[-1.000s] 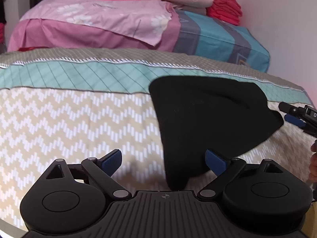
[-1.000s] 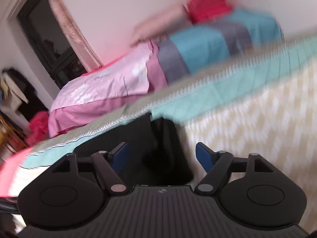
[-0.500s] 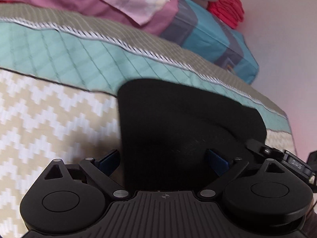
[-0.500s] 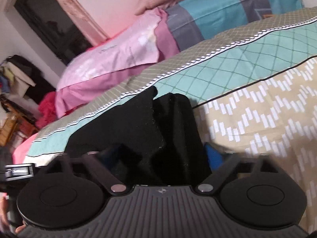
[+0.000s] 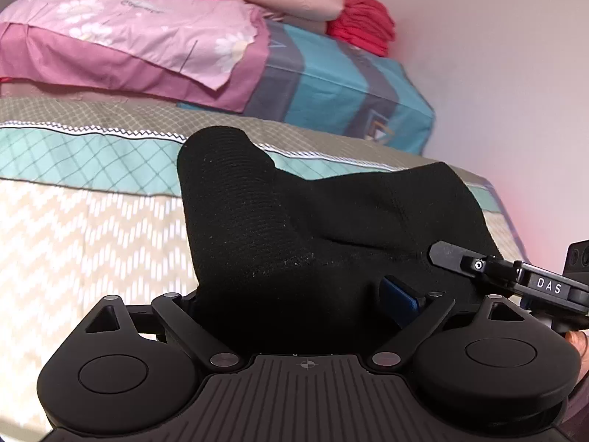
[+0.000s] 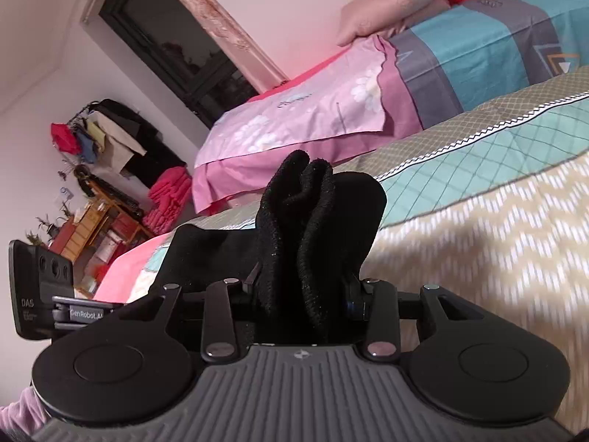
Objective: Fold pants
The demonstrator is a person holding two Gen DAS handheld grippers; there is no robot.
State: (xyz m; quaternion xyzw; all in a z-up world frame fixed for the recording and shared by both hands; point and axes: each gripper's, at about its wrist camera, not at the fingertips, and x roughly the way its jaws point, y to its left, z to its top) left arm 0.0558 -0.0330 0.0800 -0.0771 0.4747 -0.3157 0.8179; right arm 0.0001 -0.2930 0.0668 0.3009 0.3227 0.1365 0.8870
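Right gripper [image 6: 300, 294] clamped on bunched black pants [image 6: 316, 213], left gripper [image 5: 294, 305] likewise, bedspread [image 5: 73, 239] clear leftward

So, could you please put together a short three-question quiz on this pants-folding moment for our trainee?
1. True or false: the black pants lie flat and untouched on the zigzag bedspread.
2. Multiple choice: what sits between the fingers of the right gripper? A) a bunched fold of the pants B) a pink pillow C) nothing
3. Short answer: in the left wrist view, what red thing lies on the striped bedding by the wall?

Key
1. False: both ends are raised, one at the left gripper.
2. A; its jaws have just been closing on the cloth.
3. A stack of folded red cloth.
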